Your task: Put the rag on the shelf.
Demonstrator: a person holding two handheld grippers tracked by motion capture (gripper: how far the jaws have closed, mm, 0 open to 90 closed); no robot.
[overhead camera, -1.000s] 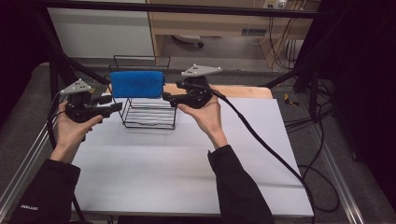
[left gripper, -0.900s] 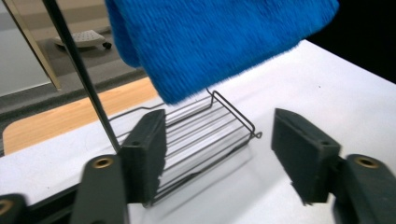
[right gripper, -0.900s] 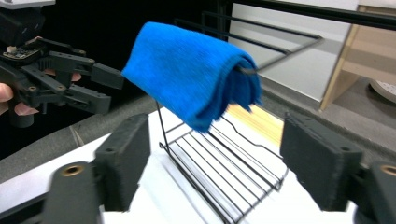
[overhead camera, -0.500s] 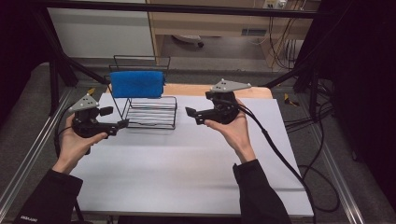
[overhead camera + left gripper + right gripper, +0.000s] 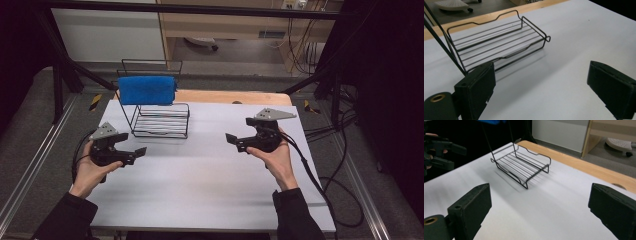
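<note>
Blue towel (image 5: 146, 90) draped over the top rail of a black wire rack (image 5: 161, 120), standing far left on the white desk (image 5: 210, 175). Bare lower shelf of the rack lying flat on the desk, seen close in the left gripper view (image 5: 499, 42) and farther off in the right gripper view (image 5: 521, 165). Left hand-held gripper (image 5: 134, 154) near left, just short of the rack, jaws spread wide, holding nothing. Right hand-held gripper (image 5: 235, 142) well apart at right, pointing left, jaws likewise wide apart and empty. Wooden strip (image 5: 230, 97) along the far desk edge.
</note>
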